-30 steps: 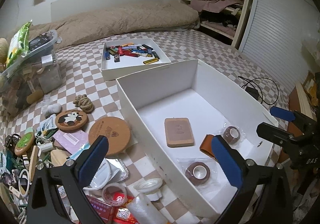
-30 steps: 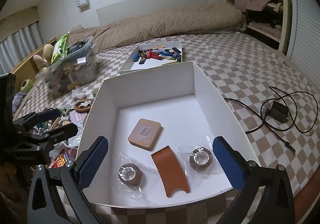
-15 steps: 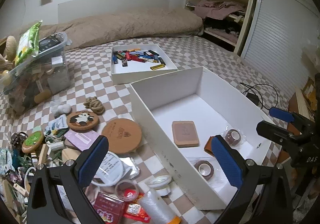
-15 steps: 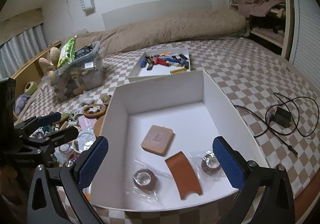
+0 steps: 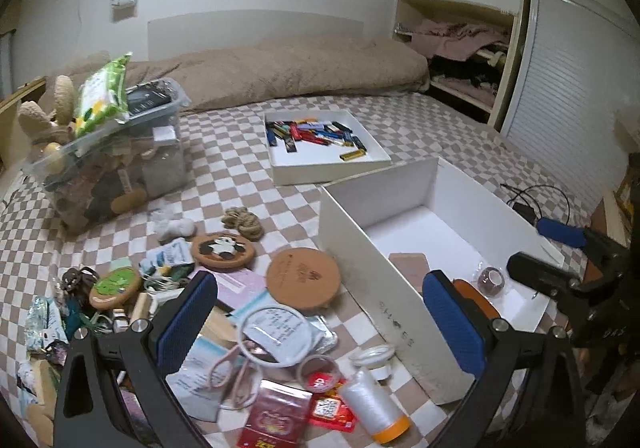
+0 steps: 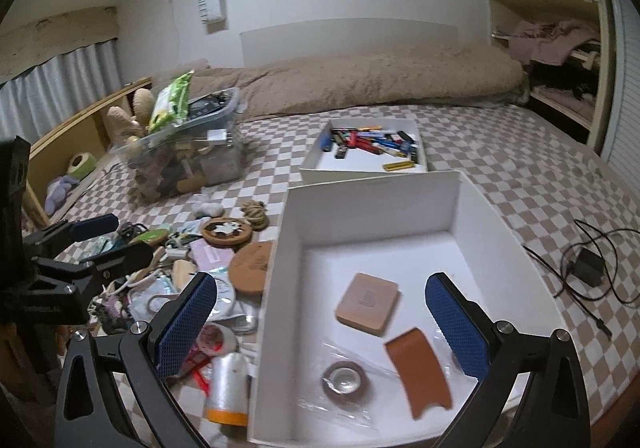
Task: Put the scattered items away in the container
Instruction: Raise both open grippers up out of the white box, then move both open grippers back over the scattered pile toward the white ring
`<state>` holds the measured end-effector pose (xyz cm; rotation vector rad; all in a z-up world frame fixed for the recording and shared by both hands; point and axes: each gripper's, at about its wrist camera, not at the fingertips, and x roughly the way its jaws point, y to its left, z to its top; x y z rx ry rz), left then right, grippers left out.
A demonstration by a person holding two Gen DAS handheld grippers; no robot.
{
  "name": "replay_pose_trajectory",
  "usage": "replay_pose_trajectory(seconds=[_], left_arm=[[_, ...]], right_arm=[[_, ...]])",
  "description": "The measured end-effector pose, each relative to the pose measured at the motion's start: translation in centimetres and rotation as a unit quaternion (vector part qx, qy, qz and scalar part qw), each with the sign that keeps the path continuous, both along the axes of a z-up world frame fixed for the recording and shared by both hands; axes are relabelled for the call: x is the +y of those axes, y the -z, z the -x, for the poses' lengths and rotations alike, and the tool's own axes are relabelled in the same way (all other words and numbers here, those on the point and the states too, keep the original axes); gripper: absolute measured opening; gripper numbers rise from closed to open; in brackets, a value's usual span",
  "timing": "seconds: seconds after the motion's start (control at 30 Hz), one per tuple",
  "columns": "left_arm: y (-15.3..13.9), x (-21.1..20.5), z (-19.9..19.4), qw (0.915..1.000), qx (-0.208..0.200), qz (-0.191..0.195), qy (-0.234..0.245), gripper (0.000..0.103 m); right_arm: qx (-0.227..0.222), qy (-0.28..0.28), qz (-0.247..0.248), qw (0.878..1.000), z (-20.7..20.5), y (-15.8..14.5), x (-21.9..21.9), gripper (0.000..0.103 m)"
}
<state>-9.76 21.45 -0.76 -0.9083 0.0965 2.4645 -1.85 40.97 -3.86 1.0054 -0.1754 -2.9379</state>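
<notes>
White box (image 6: 472, 208) beside clutter pile (image 5: 240, 308); lighter tray (image 5: 328, 164) behind.

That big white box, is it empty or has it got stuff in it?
Partly filled: the white box holds a tan pad, a brown leather piece and bagged tape rolls.

The left tool (image 5: 320, 322) hangs level with its blue-padded fingers (image 5: 188, 318) spread wide and nothing between them. The right tool (image 6: 322, 324) is likewise spread wide and empty, its blue pads (image 6: 456, 322) well apart, pointing forward and slightly down.
</notes>
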Motion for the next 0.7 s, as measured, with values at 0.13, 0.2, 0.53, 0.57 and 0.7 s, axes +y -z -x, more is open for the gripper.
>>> replay_pose_trajectory(seconds=[0.13, 0.2, 0.53, 0.57, 0.7], left_arm=[[-0.7, -1.8, -0.1, 0.9999, 0.009, -0.002, -0.007, 0.103], [-1.1, -3.0, -0.2, 0.9997, 0.016, -0.004, -0.017, 0.103], [-2.9, -9.2, -0.5, 0.9969, 0.046, -0.033, -0.055, 0.103], [-3.1, -9.8, -0.6, 0.9963, 0.051, -0.034, -0.060, 0.103], [-3.6, -11.8, -0.7, 0.9934, 0.073, -0.027, -0.084, 0.103]], right_arm=[[0.004, -0.019, 0.001, 1.000, 0.5, -0.2, -2.0, 0.103], [0.008, -0.028, 0.002, 1.000, 0.8, -0.3, -3.0, 0.103], [0.038, -0.055, 0.025, 0.997, 1.7, -1.3, -6.1, 0.103], [0.041, -0.059, 0.030, 0.997, 1.8, -1.5, -6.3, 0.103], [0.055, -0.069, 0.035, 0.995, 2.1, -2.0, -7.7, 0.103]])
